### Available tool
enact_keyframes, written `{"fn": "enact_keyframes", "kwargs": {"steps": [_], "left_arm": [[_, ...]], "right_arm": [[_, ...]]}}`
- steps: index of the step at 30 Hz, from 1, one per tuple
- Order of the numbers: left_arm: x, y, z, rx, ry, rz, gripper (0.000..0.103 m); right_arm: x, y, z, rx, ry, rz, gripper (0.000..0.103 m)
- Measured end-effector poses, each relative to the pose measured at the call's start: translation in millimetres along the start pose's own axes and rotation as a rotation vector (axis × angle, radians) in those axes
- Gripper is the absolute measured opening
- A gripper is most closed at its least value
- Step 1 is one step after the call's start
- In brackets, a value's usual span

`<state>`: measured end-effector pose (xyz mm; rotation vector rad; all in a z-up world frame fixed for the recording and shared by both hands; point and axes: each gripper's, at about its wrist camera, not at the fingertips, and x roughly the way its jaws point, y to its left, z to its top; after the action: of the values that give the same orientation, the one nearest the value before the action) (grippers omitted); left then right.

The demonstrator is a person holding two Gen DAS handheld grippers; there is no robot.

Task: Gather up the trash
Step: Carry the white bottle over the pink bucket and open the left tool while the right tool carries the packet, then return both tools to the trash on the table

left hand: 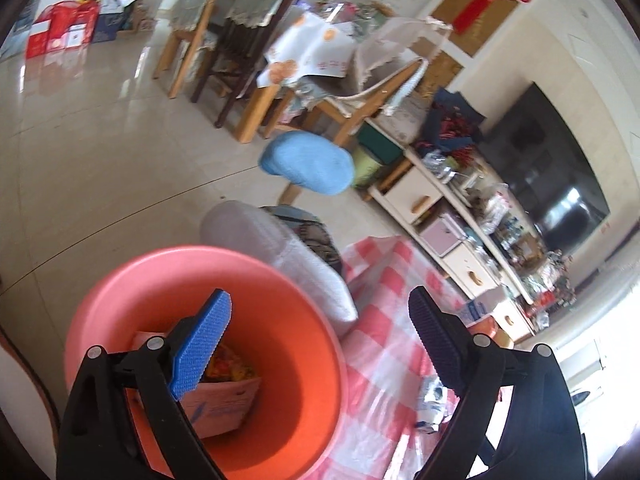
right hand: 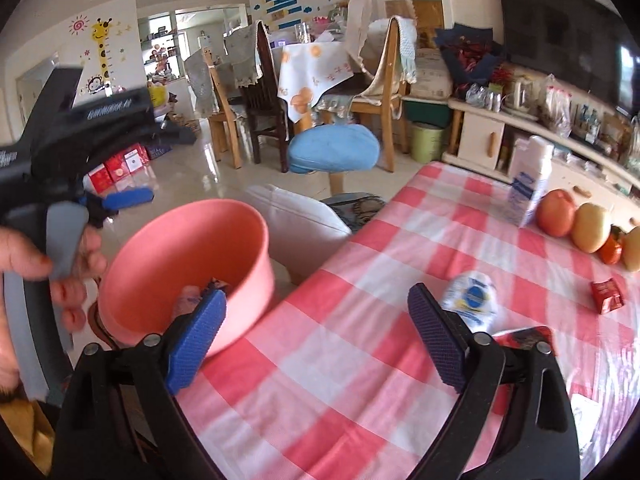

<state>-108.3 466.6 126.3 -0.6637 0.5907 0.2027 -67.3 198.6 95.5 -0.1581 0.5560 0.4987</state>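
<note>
Gaping empty, both jaws spread: left above the pink bucket (left hand: pixel 280 344), right short of the crumpled wrapper (right hand: pixel 474 300).

Matt pink plastic bin (left hand: pixel 208 280), glossy film-covered checked tablecloth (right hand: pixel 360 360), shiny floor tiles (left hand: pixel 100 140), perhaps cardboard carton (left hand: pixel 224 404)

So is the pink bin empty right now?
No, the pink bin already holds trash: a white carton and a colourful wrapper lie at its bottom.

glossy pale tile floor (left hand: pixel 100 128). wooden dining chairs (right hand: pixel 224 116) surround a cloth-covered table (right hand: pixel 316 68). blue-cushioned stool (right hand: pixel 334 152) stands nearby. cream tv cabinet (right hand: pixel 480 140) beneath a dark television (right hand: pixel 568 28). giraffe wall decal (right hand: pixel 102 52).
</note>
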Motion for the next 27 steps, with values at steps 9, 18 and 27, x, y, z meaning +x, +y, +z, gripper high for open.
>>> {"fn": "enact_keyframes", "kwargs": {"steps": [9,18,27], "left_arm": [[12,-43,-18,0.01,0.052,-0.178,0.095],[19,-94,-40,0.131,0.091,-0.19,0.096],[21,-127,-55,0.161,0.107,-0.217,0.096]], "right_arm": [[-29,-22,-17,-0.033,-0.025,-0.046,0.096],[-49,-50,-36,-0.006,-0.032,-0.066,0.099],[-65,-70,-46,0.003,-0.048,-0.09,0.099]]}}
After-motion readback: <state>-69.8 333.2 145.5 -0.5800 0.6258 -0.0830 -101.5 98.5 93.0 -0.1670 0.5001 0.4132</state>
